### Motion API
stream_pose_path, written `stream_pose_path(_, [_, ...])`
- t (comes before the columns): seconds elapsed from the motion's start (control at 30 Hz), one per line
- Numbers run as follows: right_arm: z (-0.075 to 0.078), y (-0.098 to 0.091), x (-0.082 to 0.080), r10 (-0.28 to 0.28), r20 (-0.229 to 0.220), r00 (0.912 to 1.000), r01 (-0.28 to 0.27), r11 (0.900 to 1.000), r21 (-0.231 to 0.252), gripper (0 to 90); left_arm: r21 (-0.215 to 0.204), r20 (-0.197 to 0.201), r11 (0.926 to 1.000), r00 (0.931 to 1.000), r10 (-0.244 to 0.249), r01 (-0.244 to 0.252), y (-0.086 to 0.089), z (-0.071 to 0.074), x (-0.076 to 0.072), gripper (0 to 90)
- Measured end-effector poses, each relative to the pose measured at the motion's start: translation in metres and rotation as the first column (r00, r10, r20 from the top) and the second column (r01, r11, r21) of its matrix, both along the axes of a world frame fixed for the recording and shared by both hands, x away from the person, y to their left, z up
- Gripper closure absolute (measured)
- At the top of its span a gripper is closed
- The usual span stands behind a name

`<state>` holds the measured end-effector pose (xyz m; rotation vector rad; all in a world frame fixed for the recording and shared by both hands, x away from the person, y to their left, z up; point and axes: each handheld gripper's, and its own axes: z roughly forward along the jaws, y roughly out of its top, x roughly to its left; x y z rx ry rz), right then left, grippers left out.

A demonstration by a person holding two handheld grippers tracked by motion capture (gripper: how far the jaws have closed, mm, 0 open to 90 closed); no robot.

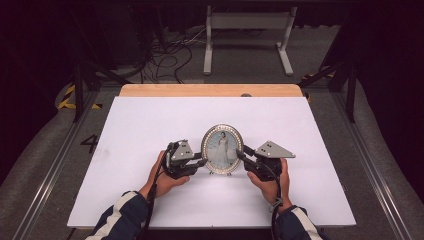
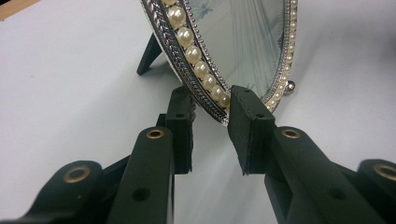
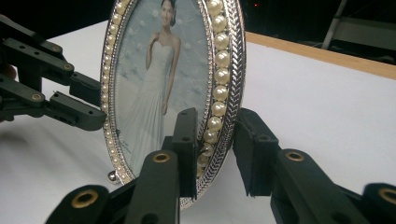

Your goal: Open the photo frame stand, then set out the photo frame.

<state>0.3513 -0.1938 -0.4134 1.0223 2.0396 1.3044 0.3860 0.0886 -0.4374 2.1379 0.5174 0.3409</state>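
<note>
An oval silver picture frame (image 1: 222,149) with a pearl border and a photo of a woman in a white dress stands upright on the white table sheet (image 1: 150,125). My left gripper (image 1: 204,161) grips its lower left rim. In the left gripper view the pads (image 2: 212,116) press on either side of the frame (image 2: 224,46). My right gripper (image 1: 240,155) holds the opposite rim, one pad over the pearls and one behind the frame (image 3: 154,93), around (image 3: 215,140). The left gripper (image 3: 100,103) shows at the frame's far edge.
The frame's black easel leg (image 2: 149,53) and a small ball foot (image 2: 290,86) rest on the sheet. A wooden table edge (image 1: 210,90) runs along the back. Beyond it stand a grey metal stand (image 1: 247,30) and loose cables (image 1: 165,60) on the floor.
</note>
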Motion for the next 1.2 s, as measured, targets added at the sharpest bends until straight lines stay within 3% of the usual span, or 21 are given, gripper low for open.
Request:
stream_pose_path(0.27, [0.001,0.001,0.000,0.012,0.006,0.9999,-0.012,0.9991,-0.040,68.5,-0.003,0.007,0.9999,0.9999,-0.010,0.010,0.002,0.001,0.000,70.0])
stream_pose_path(0.5, [0.001,0.003,0.000,0.026,0.003,0.9997,-0.025,0.9968,-0.076,65.2,0.011,0.041,0.9999,0.9992,-0.006,0.006,0.002,0.004,-0.003,68.0])
stream_pose_path(1.2, [0.003,0.008,-0.002,0.060,0.005,0.9982,-0.058,0.9793,-0.194,59.0,0.015,0.098,0.9998,0.9951,0.013,-0.015,0.006,0.011,-0.010,65.1])
